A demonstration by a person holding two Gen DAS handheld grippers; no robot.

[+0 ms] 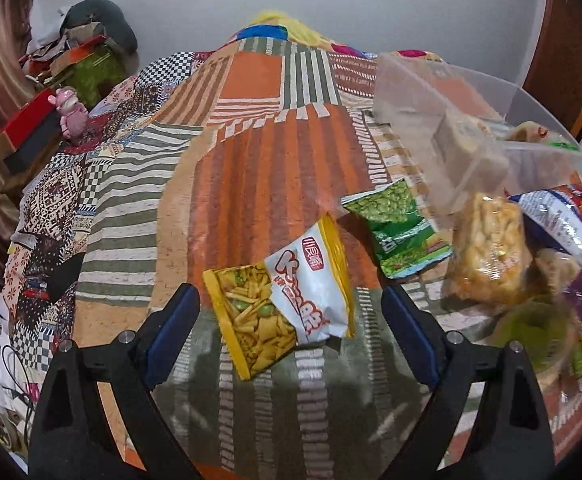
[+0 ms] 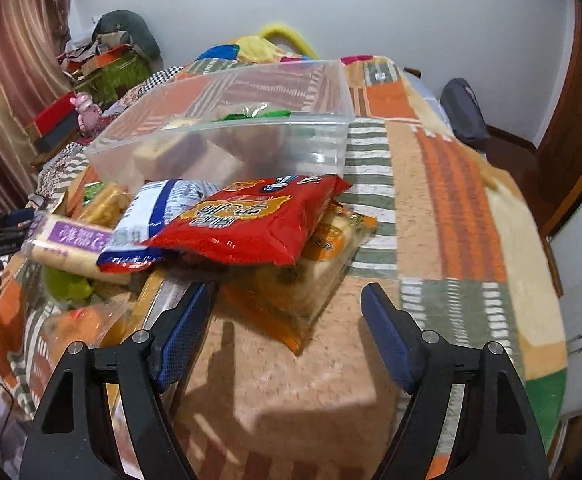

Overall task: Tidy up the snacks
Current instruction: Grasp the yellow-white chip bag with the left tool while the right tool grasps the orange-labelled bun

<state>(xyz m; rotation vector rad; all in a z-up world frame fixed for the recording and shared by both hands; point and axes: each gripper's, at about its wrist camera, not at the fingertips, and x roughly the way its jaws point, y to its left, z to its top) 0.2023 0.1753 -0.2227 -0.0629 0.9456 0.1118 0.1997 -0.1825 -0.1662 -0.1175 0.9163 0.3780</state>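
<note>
Far right on the patchwork quilt [image 1: 275, 184]: clear plastic bin [image 2: 219, 120], a few packets already inside. Near it, a loose heap of snacks, red packet [image 2: 251, 220] on top. Apart to the left, yellow-and-white snack packet [image 1: 279, 300], flat, long axis slanting from near-left to far-right. Directly ahead of left gripper [image 1: 291, 320], between its released, empty jaws, not touched. Right gripper [image 2: 287, 332] also released and empty, facing the heap's near edge. Probably first pick: the yellow packet, by the left.
</note>
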